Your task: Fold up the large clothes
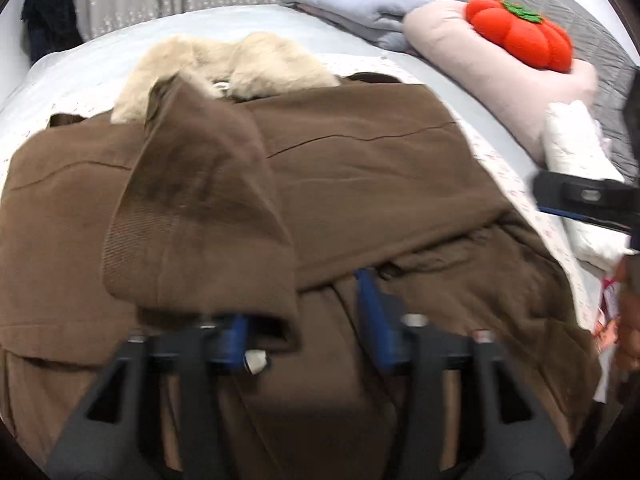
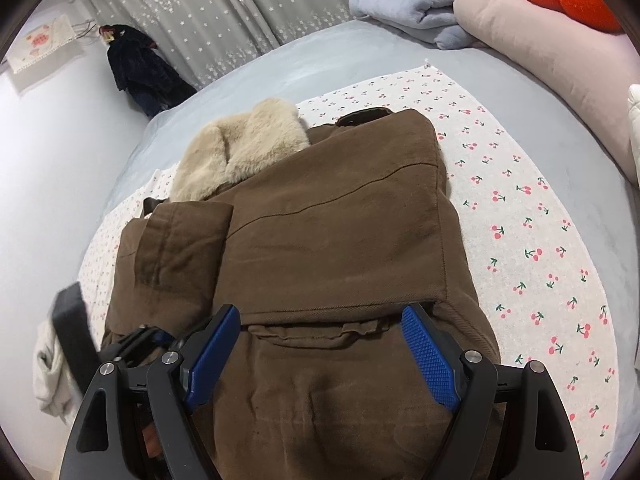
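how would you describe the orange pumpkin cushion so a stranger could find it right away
Look past the brown coat lying on the bed to the pale pink bolster pillow at the far side. The pumpkin cushion sits on it: bright orange, ribbed, with a green stem, the only vivid thing among pale bedding.

I have bare cherry-print sheet (image 2: 532, 216) to pass over beside the coat (image 2: 320, 240). Beyond it the pink pillow (image 2: 552, 64) and folded blanket (image 2: 408, 0) block me.
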